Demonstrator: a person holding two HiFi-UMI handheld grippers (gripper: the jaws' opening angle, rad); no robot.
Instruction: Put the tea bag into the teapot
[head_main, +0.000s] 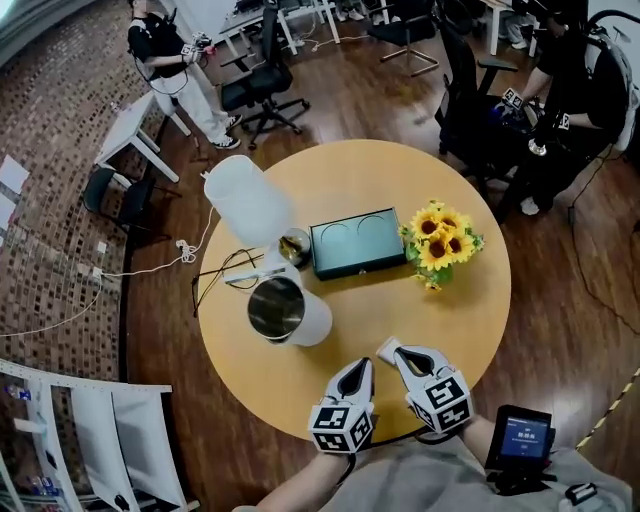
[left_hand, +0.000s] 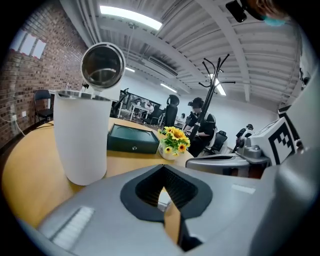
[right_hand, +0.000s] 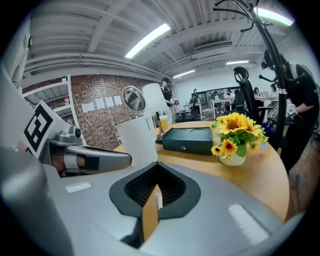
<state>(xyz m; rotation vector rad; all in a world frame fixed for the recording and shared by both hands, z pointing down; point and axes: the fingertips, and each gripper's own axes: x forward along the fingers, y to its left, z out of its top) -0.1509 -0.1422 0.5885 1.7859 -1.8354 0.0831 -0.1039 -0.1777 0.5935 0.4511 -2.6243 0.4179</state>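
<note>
The teapot (head_main: 312, 322) is a white cylinder with a steel inside, standing left of the table's middle; its round steel lid (left_hand: 102, 65) stands open above the body (left_hand: 80, 137). It also shows in the right gripper view as the teapot (right_hand: 135, 140). A small flat silvery piece (head_main: 254, 277) lies just behind it; I cannot tell whether it is the tea bag. My left gripper (head_main: 361, 366) and right gripper (head_main: 389, 348) hover side by side at the near edge, both shut with nothing between the jaws. The teapot is ahead and left of the left gripper (left_hand: 162, 175). The right gripper (right_hand: 156, 174) points at the box.
On the round wooden table (head_main: 470, 320) are a dark green box (head_main: 356, 244), a pot of sunflowers (head_main: 440, 240), a tall white jug (head_main: 246, 200), a small glass (head_main: 294, 246) and a black cable (head_main: 215, 272). People and office chairs stand around.
</note>
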